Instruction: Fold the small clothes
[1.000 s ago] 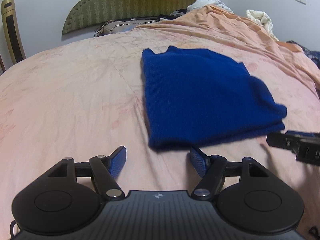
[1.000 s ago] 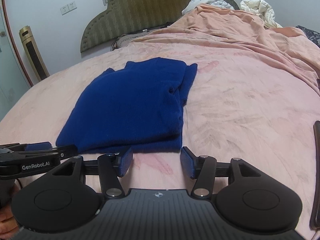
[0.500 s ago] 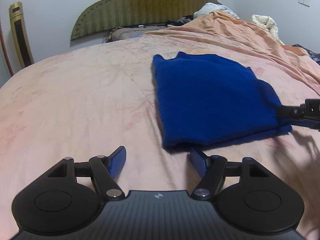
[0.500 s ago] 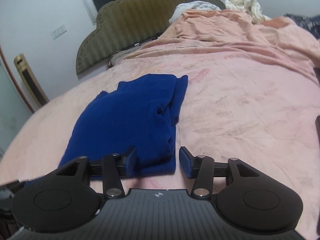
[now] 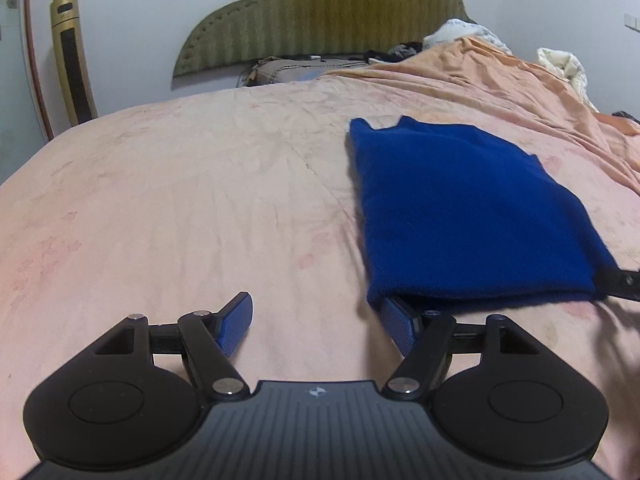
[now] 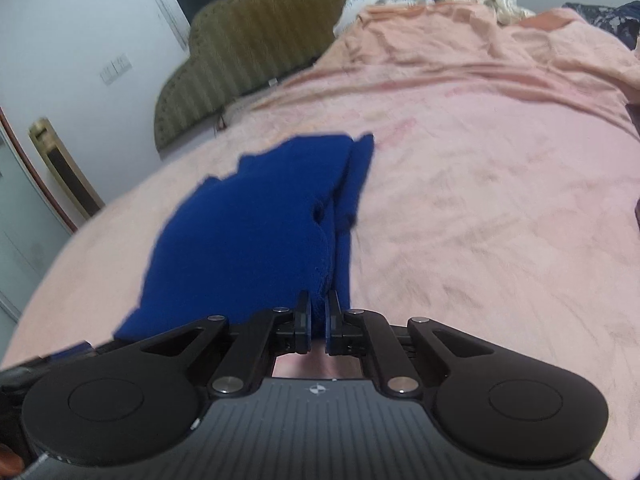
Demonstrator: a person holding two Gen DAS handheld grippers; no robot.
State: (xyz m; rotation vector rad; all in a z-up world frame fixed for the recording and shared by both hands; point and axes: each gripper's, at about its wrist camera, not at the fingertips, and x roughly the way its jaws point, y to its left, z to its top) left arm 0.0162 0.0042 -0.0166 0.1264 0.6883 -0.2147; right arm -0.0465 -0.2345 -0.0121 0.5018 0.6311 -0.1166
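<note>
A folded blue knit garment point(image 5: 460, 208) lies on the pink bedsheet point(image 5: 180, 200). My left gripper point(image 5: 316, 320) is open just in front of the garment's near left corner, its right fingertip point(image 5: 394, 316) touching or slipping under that corner. My right gripper point(image 6: 317, 312) is shut on the garment's point(image 6: 248, 240) near right corner, the cloth pinched between the pads. The right gripper also shows in the left wrist view point(image 5: 620, 280) at the garment's right corner.
An olive headboard point(image 5: 320, 12) stands at the far end. A rumpled orange blanket point(image 5: 500, 80) and white bedding point(image 5: 564, 64) lie at the back right. A gold floor unit point(image 5: 72, 60) stands by the wall at the left.
My right gripper moved forward onto the garment's near right corner and closed on it. My left gripper moved up to the near left corner and stayed open.
</note>
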